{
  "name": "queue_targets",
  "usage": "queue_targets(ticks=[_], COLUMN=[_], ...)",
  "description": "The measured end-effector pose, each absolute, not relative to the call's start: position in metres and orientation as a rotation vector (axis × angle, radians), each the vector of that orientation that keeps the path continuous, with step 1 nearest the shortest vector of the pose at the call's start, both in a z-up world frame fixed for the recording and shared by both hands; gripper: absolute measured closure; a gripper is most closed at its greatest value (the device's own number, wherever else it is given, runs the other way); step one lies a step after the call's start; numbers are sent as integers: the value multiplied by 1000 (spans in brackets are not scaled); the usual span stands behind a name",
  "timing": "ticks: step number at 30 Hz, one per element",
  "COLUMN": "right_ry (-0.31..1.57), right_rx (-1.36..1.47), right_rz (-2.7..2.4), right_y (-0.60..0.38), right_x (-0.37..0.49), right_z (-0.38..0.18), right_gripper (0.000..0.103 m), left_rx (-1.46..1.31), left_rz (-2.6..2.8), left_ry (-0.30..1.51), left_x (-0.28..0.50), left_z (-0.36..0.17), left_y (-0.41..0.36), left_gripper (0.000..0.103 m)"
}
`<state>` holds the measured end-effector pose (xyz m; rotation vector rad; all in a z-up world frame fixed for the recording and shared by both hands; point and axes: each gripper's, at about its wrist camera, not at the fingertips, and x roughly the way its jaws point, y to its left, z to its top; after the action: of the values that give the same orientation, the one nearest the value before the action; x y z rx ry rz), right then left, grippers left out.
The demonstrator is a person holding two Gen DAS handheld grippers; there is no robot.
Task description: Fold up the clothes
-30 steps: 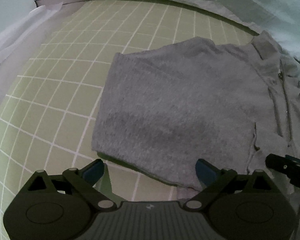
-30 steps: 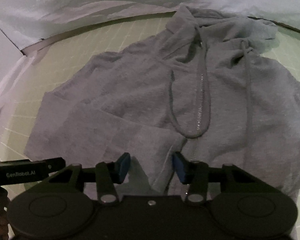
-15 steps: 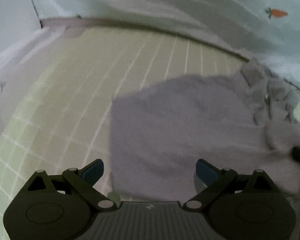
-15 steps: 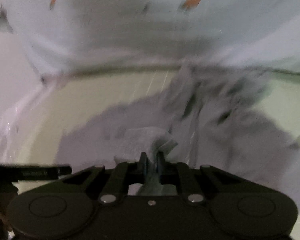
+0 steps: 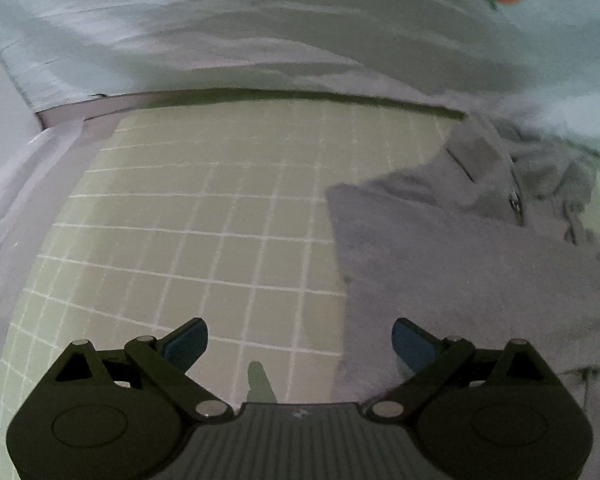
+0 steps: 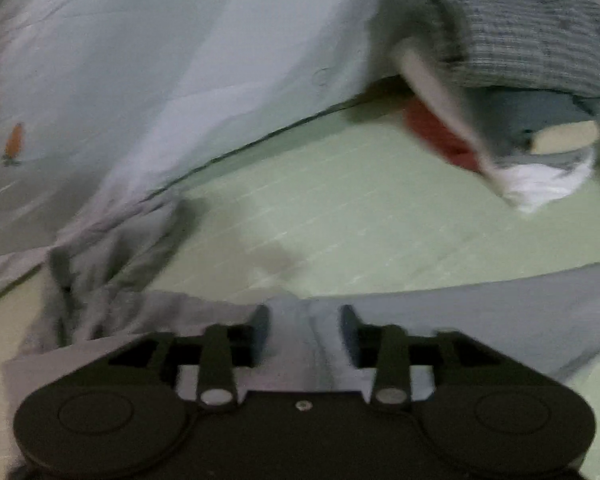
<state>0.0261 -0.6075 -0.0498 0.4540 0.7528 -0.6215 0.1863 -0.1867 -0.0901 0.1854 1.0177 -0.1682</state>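
Note:
A grey zip hoodie [image 5: 460, 280] lies on the green grid mat [image 5: 220, 220], filling the right half of the left wrist view, its straight folded edge running down the middle. My left gripper [image 5: 300, 340] hovers wide open over that edge, nothing between its fingers. In the blurred right wrist view, the hoodie [image 6: 480, 312] spreads below and to the right, its hood bunched at the left. My right gripper [image 6: 304, 332] is opening. A ridge of grey cloth stands between its jaws, and the pads are apart from it.
A pale sheet with carrot prints [image 5: 260, 40] rises behind the mat. At the right wrist view's upper right lies a heap of clothes: striped fabric [image 6: 520, 40], a white piece [image 6: 540, 180] and something red [image 6: 432, 128]. Bare mat [image 6: 360, 200] stretches beyond the hoodie.
My right gripper shut on a fold of the hoodie, swung it rightward, and its jaws have now spread. The left gripper drifted left, so the hoodie sits further right in its view.

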Motion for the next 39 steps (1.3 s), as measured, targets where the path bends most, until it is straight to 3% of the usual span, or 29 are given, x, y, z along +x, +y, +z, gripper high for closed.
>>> queue_targets(ticks=[2,3,15,18,20,24,30,34,38,39], right_ry=[740,735,826,843,874,879,824,867,873,875], right_rx=[435,425,200,237,229,256,264,265,263,256], right_rz=[-592,-578,-479,-478,-491,-505,-489,-495,-495,-495], right_y=[-602,-599,-552,-556,-558,-563,-554,-553,-553,-552], right_x=[22,21,55,60,65,68,76,87,87,87], right_z=[-55,-57,-110,-119,-124,-120,-113,-122,-120,-118], right_gripper=[33,32,31,42,63,66,56,60,97,97], left_rx=[208,216,259,234,205,114,110,109,107,107], left_rz=[-171,-170,-148,-150,-146,-142,-159,-160,-161,-161], left_ry=[1041,1055,1149,1157,1165,1189,1178,1176,1170,1168], left_x=[185,184,173,174,175,177,176,176,176,176], left_z=[-99,-103,-135,-135,-135,-138,-138,-139,-139,-139], left_y=[-193,-195,-199,-197,-194,-185,-182,-182,-182,-181], left_gripper=[5,5,0,0,0,0,0,0,0,0])
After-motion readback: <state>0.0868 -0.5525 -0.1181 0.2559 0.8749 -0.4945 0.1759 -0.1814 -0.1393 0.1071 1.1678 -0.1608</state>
